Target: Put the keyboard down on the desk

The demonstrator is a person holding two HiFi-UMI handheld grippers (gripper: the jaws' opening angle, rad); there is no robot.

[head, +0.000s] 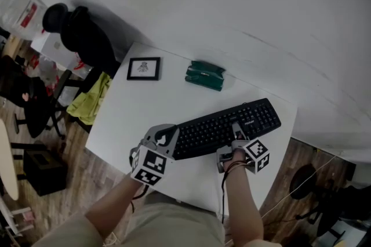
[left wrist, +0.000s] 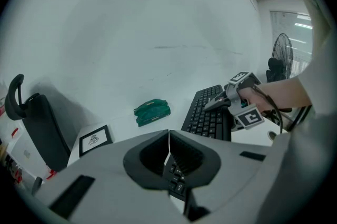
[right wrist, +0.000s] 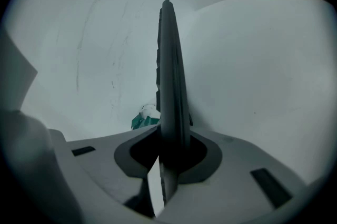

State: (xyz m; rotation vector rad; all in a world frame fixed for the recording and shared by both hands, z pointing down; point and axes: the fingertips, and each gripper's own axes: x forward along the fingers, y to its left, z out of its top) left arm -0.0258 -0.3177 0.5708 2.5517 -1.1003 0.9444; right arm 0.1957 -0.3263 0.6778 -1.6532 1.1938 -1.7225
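White wall and a smooth, matte white table [head: 139,118] are filling the scene. The left claw [head: 167,137] is clamping the left end of the flat black plastic keyboard [head: 229,123], its jaws almost together on the thin edge. The right claw [head: 236,135] is pinching the near edge, jaws slightly apart around the rigid slab. Whether the keyboard is touching the table yet, I cannot tell.

As I judge it, both claws should be lowering evenly, holding the slab level and releasing only once it is sitting flat.

Beyond the claws, a glossy dark-green plastic object [head: 204,75] and a black-framed square picture [head: 144,68] are lying clear of the landing spot.
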